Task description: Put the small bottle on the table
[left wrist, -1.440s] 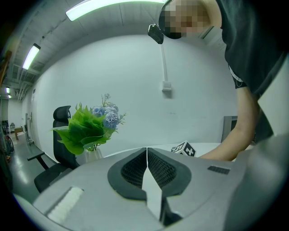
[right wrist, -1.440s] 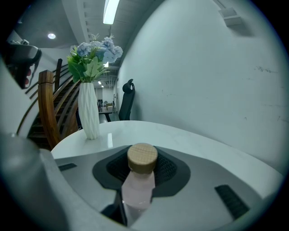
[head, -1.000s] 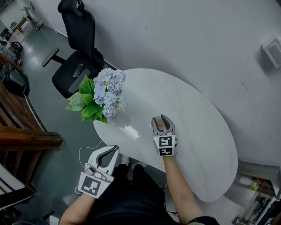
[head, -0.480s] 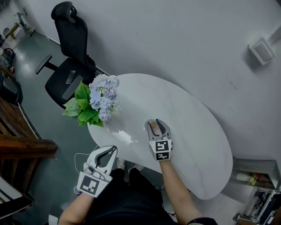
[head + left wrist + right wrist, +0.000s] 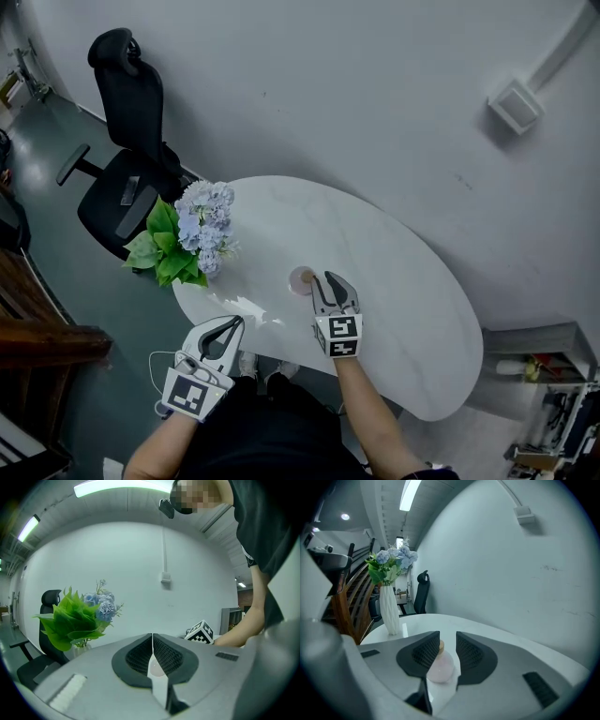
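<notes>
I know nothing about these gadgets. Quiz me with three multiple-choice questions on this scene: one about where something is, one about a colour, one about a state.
1. Where is the small bottle?
A. on the table
B. on the chair
C. inside the vase

2. What colour are the flowers?
A. red
B. blue
C. yellow

3. How do the jaws of the left gripper stand?
A. wide apart
B. shut together
C. clamped on the bottle

Answers:
1 A: the small bottle stands upright on the white tabletop.
2 B: the blooms are pale blue.
3 B: in the left gripper view the two jaws meet, with nothing between them.
</notes>
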The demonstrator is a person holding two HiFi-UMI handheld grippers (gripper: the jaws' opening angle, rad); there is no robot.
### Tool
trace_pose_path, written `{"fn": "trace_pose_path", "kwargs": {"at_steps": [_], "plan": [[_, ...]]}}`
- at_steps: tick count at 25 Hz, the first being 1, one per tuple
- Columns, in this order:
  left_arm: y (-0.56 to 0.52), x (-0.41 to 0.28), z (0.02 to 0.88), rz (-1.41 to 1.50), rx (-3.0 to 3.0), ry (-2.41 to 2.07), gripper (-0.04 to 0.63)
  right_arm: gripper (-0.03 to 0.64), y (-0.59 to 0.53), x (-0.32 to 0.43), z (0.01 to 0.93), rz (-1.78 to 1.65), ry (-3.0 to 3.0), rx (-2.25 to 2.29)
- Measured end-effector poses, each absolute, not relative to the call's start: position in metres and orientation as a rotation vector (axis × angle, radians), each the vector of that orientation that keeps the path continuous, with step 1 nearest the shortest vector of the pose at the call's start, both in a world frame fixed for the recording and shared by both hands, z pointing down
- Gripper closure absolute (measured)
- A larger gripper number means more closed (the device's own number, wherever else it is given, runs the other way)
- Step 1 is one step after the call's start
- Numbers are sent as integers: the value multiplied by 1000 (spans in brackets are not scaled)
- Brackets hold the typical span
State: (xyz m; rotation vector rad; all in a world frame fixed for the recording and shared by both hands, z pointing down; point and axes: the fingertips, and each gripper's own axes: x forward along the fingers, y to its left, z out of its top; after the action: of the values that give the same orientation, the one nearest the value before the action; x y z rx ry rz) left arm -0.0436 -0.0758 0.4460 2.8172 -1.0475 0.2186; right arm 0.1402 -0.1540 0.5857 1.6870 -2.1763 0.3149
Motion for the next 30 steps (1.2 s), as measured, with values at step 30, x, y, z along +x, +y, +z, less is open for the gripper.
{"fn": "trace_pose_path", "kwargs": {"at_steps": [30], "plan": [[-112, -31, 424, 131, 2912, -991, 586, 611, -98, 279, 430, 249, -2051, 2202]]}}
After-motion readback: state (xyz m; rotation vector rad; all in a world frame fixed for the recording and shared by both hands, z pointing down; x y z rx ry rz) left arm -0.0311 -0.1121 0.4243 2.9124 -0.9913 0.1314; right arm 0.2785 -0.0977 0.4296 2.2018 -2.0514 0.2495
